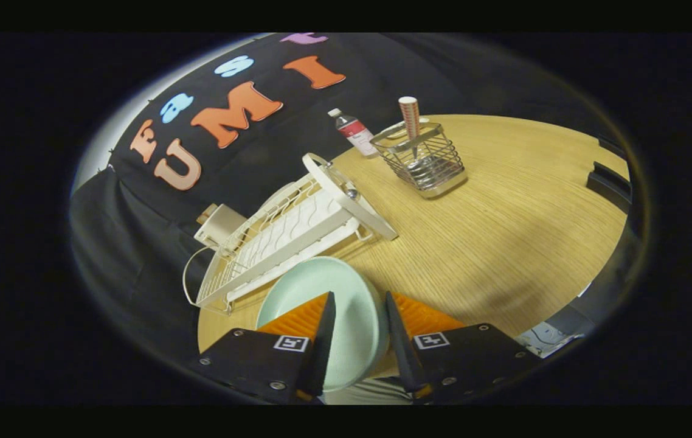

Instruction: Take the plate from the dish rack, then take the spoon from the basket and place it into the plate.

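While spoon (410, 125) stands handle-up in basket (420, 159), tool (358, 316) clamps plate (321, 292).

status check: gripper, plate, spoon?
Gripper shut on plate, clear of dish rack. Spoon standing in basket. Tabletop between looks open.

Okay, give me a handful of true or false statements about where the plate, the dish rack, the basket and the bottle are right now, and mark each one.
1. The plate sits between the fingers of the gripper. True.
2. The plate stands in the dish rack. False: it is out of the rack, at the gripper, with the rack beyond it.
3. The spoon stands in the wire basket. True.
4. The spoon lies in the plate. False: it is in the basket.
5. A bottle stands on the table beside the basket. True.
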The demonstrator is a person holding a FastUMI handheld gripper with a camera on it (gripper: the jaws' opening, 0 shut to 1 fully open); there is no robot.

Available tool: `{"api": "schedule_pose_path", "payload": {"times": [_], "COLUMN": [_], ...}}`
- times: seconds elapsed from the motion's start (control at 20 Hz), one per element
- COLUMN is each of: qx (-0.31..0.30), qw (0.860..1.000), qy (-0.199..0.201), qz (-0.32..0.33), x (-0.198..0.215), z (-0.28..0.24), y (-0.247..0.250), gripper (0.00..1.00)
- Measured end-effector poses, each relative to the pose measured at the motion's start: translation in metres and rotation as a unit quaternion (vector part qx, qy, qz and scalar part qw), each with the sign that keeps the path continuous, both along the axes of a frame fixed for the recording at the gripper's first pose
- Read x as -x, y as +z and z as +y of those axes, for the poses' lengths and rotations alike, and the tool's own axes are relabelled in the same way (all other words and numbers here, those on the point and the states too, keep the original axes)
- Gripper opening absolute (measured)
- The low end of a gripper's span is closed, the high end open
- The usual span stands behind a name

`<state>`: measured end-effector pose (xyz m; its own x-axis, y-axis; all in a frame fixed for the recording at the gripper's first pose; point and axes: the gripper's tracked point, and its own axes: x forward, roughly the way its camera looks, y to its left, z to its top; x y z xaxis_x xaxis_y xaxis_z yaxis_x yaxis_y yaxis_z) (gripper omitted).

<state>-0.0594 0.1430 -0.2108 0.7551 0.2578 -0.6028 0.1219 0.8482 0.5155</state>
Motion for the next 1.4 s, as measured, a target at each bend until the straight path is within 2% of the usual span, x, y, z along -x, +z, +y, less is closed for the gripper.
{"api": "schedule_pose_path", "payload": {"times": [0.25,0.45,0.7,1.0,1.25,1.3,1.35,1.4], "qx": [0.106,0.167,0.222,0.256,0.263,0.262,0.261,0.262], "qw": [0.993,0.982,0.965,0.946,0.939,0.94,0.939,0.938], "qy": [-0.001,-0.022,-0.037,-0.055,-0.06,-0.055,-0.056,-0.054], "qz": [-0.052,-0.087,-0.137,-0.19,-0.211,-0.213,-0.217,-0.223], "x": [-0.018,-0.032,-0.053,-0.087,-0.11,-0.113,-0.115,-0.119], "z": [-0.041,-0.079,-0.109,-0.131,-0.142,-0.141,-0.143,-0.143], "y": [0.019,0.039,0.06,0.08,0.084,0.083,0.084,0.085], "gripper": [0.8,0.98,0.98,0.99,0.98,0.96,0.88,0.84]}}
